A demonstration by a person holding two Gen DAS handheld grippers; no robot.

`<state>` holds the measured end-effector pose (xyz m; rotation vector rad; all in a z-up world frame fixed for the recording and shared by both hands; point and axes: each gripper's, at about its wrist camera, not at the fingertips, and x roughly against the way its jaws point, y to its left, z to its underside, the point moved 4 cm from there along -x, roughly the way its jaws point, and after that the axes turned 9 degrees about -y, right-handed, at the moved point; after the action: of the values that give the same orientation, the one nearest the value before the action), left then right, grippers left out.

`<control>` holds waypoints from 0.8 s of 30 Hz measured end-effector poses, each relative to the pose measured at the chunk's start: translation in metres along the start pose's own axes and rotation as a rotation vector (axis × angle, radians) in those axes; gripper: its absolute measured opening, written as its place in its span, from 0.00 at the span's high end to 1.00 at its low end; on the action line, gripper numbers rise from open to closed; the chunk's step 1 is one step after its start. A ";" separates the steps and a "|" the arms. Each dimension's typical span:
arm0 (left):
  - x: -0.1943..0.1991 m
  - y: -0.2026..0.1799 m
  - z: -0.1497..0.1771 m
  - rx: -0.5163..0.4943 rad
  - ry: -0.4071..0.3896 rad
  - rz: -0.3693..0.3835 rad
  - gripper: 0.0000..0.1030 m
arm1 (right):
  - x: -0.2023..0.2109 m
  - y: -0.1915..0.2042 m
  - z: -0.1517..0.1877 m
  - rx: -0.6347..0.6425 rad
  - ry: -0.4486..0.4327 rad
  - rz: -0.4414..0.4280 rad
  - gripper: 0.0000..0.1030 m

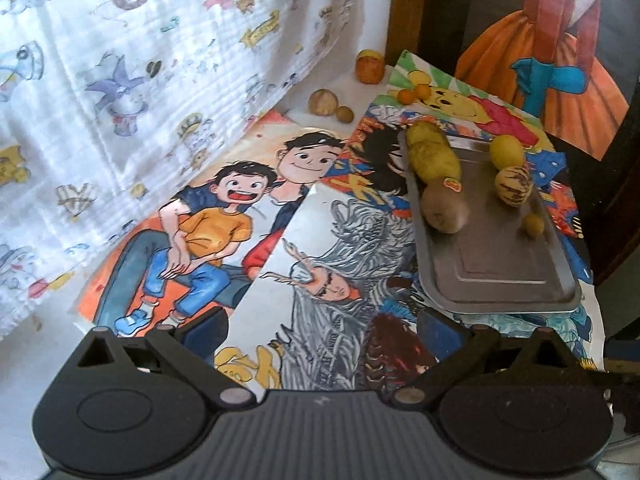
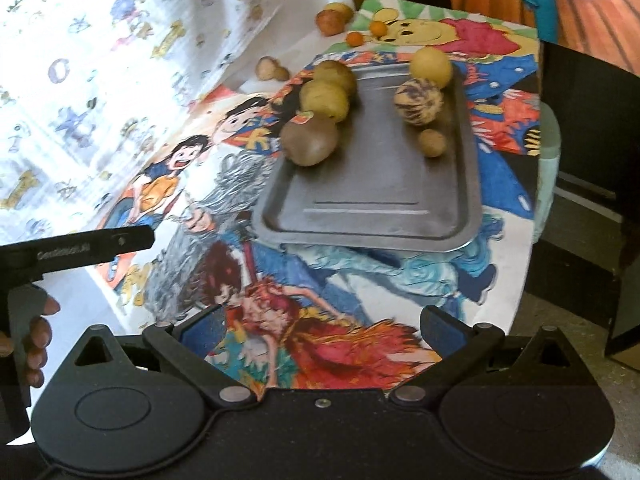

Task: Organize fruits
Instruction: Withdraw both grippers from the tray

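A metal tray lies on cartoon posters. On its left side a kiwi sits below two yellow-green fruits. On its right are a yellow fruit, a striped melon and a small brown fruit. Loose on the table behind are an orange-red fruit, two small oranges and two brown nuts. My left gripper and right gripper are open, empty, near the table's front.
A white cartoon-print cloth hangs along the left. A painted picture leans at the back right. The table edge and dark furniture lie to the right. The left gripper's handle and holding hand show in the right wrist view.
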<state>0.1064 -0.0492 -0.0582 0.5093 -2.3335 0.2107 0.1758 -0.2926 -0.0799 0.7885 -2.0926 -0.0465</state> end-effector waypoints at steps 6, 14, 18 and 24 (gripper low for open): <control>0.006 0.006 -0.003 0.011 0.019 -0.029 0.01 | -0.008 0.013 -0.005 -0.001 0.014 -0.060 0.01; -0.005 0.021 -0.006 0.041 0.063 -0.079 0.01 | -0.020 0.026 -0.015 0.027 0.021 -0.117 0.01; -0.012 0.027 -0.009 0.041 0.074 -0.099 0.01 | -0.027 0.030 -0.020 0.034 0.027 -0.139 0.01; -0.027 0.031 -0.017 0.041 0.107 -0.114 0.01 | -0.038 0.028 -0.030 0.024 0.017 -0.137 0.01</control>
<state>0.1220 -0.0083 -0.0651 0.6333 -2.1927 0.2263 0.1989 -0.2420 -0.0801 0.9422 -2.0236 -0.0890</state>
